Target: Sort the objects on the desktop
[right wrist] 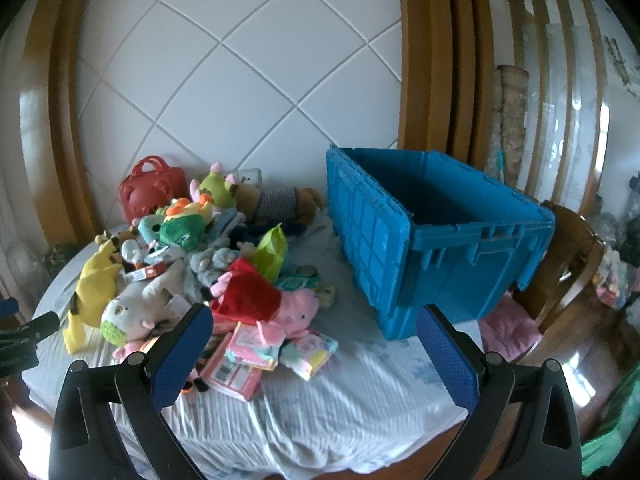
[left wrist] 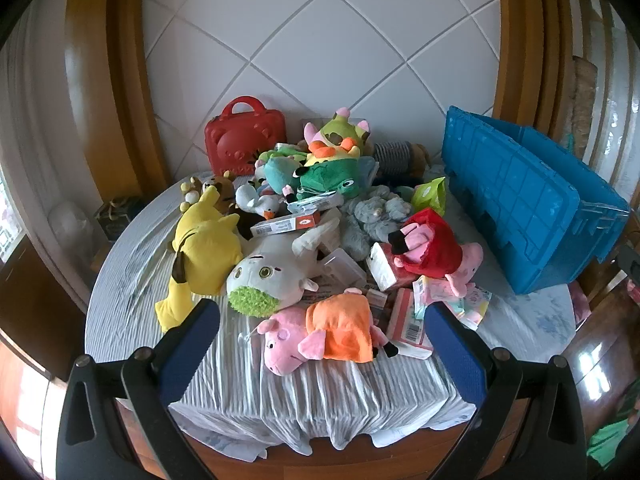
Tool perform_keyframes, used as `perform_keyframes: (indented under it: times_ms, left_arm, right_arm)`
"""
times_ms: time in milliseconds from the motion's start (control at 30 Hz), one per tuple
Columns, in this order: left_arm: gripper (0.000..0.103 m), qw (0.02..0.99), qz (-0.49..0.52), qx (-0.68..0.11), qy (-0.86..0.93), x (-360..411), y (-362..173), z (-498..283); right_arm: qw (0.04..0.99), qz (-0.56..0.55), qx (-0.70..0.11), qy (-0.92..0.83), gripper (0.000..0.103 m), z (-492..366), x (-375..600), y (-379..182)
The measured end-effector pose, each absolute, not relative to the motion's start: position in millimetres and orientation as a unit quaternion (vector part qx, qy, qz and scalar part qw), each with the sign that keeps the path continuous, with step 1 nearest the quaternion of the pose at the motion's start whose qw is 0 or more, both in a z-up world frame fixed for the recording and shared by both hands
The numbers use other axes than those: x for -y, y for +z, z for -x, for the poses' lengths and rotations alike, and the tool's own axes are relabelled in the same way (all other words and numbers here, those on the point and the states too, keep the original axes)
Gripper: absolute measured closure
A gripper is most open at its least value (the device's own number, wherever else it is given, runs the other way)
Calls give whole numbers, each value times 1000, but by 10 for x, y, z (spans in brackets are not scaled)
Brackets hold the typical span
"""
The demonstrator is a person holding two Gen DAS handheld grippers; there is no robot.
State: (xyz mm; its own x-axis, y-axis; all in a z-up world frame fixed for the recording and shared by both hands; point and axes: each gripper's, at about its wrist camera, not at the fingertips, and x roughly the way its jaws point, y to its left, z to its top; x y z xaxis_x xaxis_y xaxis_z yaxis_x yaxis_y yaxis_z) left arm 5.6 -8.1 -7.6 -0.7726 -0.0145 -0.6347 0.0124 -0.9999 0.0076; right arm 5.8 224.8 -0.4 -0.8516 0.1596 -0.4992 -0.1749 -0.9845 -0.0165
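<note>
A heap of plush toys and small packets covers the round table (left wrist: 132, 304). Nearest in the left wrist view lies a pink pig in an orange dress (left wrist: 320, 332), behind it a white plush with a green muzzle (left wrist: 272, 276) and a yellow plush (left wrist: 200, 248). A pink pig in a red dress (right wrist: 260, 300) lies at the heap's right side. My left gripper (left wrist: 322, 316) hangs open just in front of the orange-dressed pig, holding nothing. My right gripper (right wrist: 314, 320) is open above the tablecloth (right wrist: 360, 380), between the heap and the blue crate (right wrist: 440, 240), whose inside looks bare.
A red plastic case (left wrist: 244, 140) stands at the back left against the tiled wall. Flat card packets (right wrist: 236, 372) lie at the heap's front. A wooden chair with a pink cushion (right wrist: 508, 328) stands right of the table. The other gripper's black frame (right wrist: 24, 340) shows at the left edge.
</note>
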Motion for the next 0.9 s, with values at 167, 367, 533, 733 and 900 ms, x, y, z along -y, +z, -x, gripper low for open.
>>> perform_keyframes:
  times_ms: [167, 367, 533, 733, 900]
  left_arm:
    - [0, 12, -341, 0, -940, 89, -103, -25]
    - [0, 22, -350, -3, -936, 119, -183, 45]
    - [0, 51, -371, 0, -927, 298, -383, 134]
    - [0, 69, -425, -11, -902, 725, -884, 389]
    - [0, 57, -467, -16, -882, 976, -1382, 698]
  right_arm:
    - [78, 261, -14, 962, 0, 2, -2261, -28]
    - [57, 274, -11, 960, 0, 123, -2274, -109]
    - [21, 297, -9, 955, 0, 338, -2239, -315]
    - [-44, 360, -20, 932, 0, 799, -1915, -755]
    - [-76, 414, -28, 906, 0, 1161, -1493, -1193]
